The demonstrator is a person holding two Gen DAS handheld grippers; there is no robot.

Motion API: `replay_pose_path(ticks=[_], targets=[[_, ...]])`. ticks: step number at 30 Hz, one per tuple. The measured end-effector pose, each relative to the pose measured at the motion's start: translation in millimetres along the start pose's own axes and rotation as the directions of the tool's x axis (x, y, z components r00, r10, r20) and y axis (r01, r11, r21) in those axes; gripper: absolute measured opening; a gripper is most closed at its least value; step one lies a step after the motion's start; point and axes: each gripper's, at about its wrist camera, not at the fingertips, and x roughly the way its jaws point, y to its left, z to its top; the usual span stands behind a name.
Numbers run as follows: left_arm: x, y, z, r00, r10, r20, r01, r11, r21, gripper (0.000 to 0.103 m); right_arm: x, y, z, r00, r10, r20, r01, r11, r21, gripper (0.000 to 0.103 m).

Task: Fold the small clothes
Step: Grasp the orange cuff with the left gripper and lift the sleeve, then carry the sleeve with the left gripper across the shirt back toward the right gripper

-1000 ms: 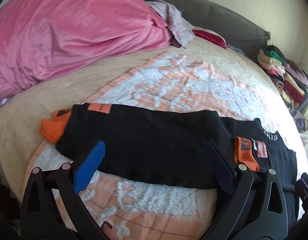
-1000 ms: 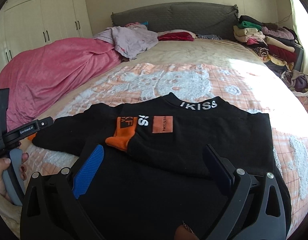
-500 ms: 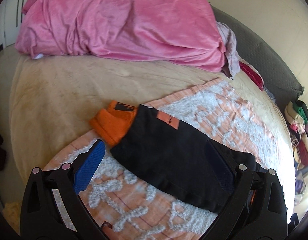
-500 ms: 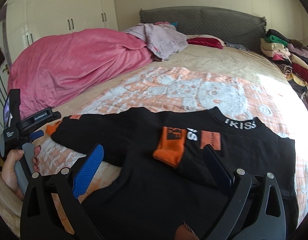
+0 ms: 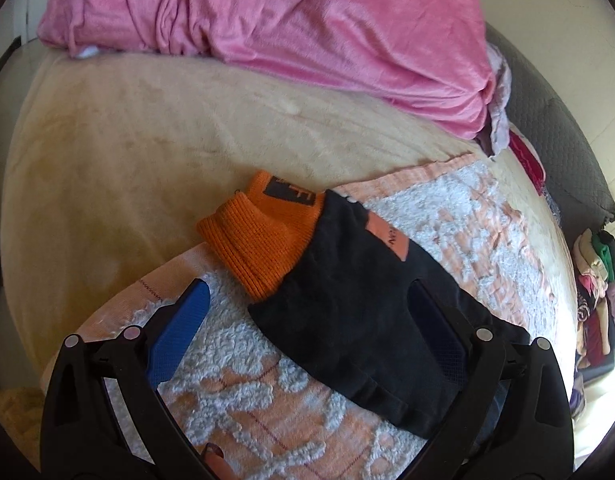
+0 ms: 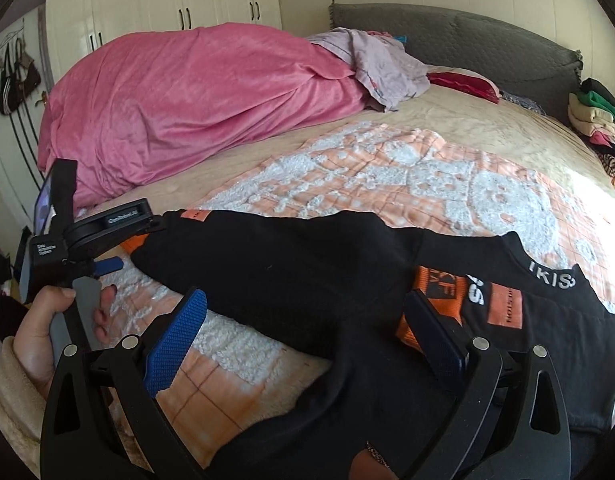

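I have the black sweater (image 6: 347, 280) flat on the orange-and-white blanket (image 6: 387, 172), one sleeve already folded across its chest. The other sleeve's orange cuff (image 5: 263, 240) lies outstretched (still unfolded). My left gripper (image 5: 307, 320) and right gripper (image 6: 307, 328) both gape wide, empty.

A: the black sweater with orange ribbed cuffs (image 6: 347, 280) runs off the bottom and right edge in the right wrist view, hem not visible

B: yep, and the small orange fabric patch on the sleeve (image 5: 391, 238) has lettering too tiny to read
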Motion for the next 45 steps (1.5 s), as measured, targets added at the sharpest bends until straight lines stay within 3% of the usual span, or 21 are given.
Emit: replay_pose_path(ticks=[4,6,10,12,14,19,22,29,34,36,41,45], targets=[[8.8,-3.6,4.7,1.0,0.014,0.005,-0.014,1.0,0.001,0.089,6.1,-3.0,-1.9,1.0,0.016,-0.005,-0.016,0.999,0.03,0.098],[13.2,-6.8,6.7,1.0,0.023,0.007,-0.023,1.0,0.009,0.069,8.1,-6.1,-3.8,1.0,0.017,-0.01,-0.017,0.999,0.045,0.098],[18.6,-9.3,12.7,1.0,0.006,0.015,-0.007,1.0,0.008,0.051,8.7,-15.3,-8.0,1.0,0.016,-0.015,-0.015,0.996,0.083,0.098],[21.1,-11.5,15.4,1.0,0.003,0.016,-0.003,1.0,0.027,0.033,8.2,-20.5,-10.0,1.0,0.014,-0.013,-0.013,0.995,0.102,0.098],[21.9,-12.3,17.3,1.0,-0.015,0.011,0.015,0.999,0.035,0.024,6.8,-26.2,-12.9,1.0,0.013,-0.011,-0.012,0.992,0.124,0.098],[5.2,-19.6,18.8,0.994,-0.105,0.04,0.102,0.993,0.067,0.02,1.8,-41.3,-20.4,1.0,0.009,-0.011,-0.007,0.983,0.182,0.098],[-15.6,-29.3,16.7,0.979,-0.186,0.084,0.176,0.978,0.116,0.02,-6.6,-51.2,-25.8,1.0,0.005,-0.002,-0.004,0.977,0.214,0.098],[-57.9,-57.7,-1.1,0.93,-0.343,0.132,0.3,0.916,0.265,0.019,-33.5,-76.3,-40.4,0.999,-0.038,0.021,0.03,0.96,0.278,0.098],[-77.3,-70.0,-10.3,0.9,-0.419,0.122,0.368,0.879,0.304,0.017,-53.1,-95.5,-53.4,0.997,-0.063,0.036,0.047,0.941,0.335,0.098],[-84.8,-77.3,-15.2,0.883,-0.452,0.122,0.395,0.859,0.327,0.008,-60.9,-101.4,-58.2,0.996,-0.075,0.043,0.055,0.935,0.351,0.098],[-97.1,-98.9,-29.3,0.858,-0.503,0.104,0.427,0.811,0.4,0.007,-77.3,-116.1,-69.8,0.993,-0.105,0.062,0.073,0.917,0.391,0.098],[-102.8,-117.5,-43.6,0.832,-0.552,0.047,0.482,0.763,0.432,0.007,-89.7,-128.7,-81.6,0.991,-0.115,0.073,0.073,0.899,0.432,0.098]])
